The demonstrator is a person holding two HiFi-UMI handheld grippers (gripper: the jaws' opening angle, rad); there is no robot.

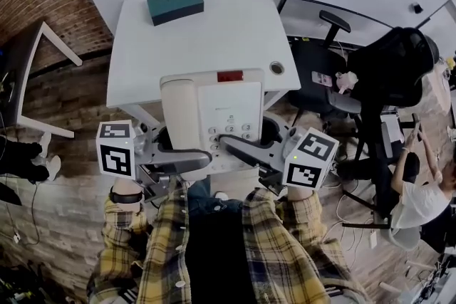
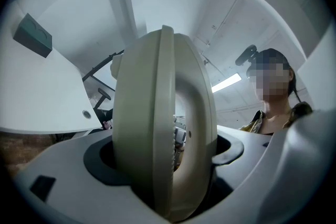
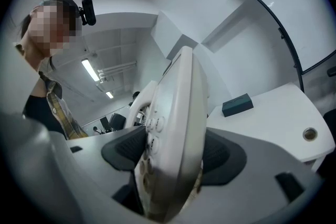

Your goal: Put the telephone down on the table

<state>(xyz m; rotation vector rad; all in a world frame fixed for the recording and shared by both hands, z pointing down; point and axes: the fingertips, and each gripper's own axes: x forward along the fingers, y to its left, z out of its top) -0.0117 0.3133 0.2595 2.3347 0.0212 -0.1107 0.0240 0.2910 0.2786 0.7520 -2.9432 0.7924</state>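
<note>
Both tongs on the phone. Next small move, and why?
Probably ease the telephone forward and down onto the bare white table, short of the teal box. The left tongs and right tongs are both shut on it, and it hangs over the near edge, seemingly not yet resting.

Small print on the telephone unreadable.

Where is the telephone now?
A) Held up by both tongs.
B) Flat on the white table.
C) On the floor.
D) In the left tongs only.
A: the left tongs and the right tongs each clamp one side of the telephone, which is held clear of the table.
</note>
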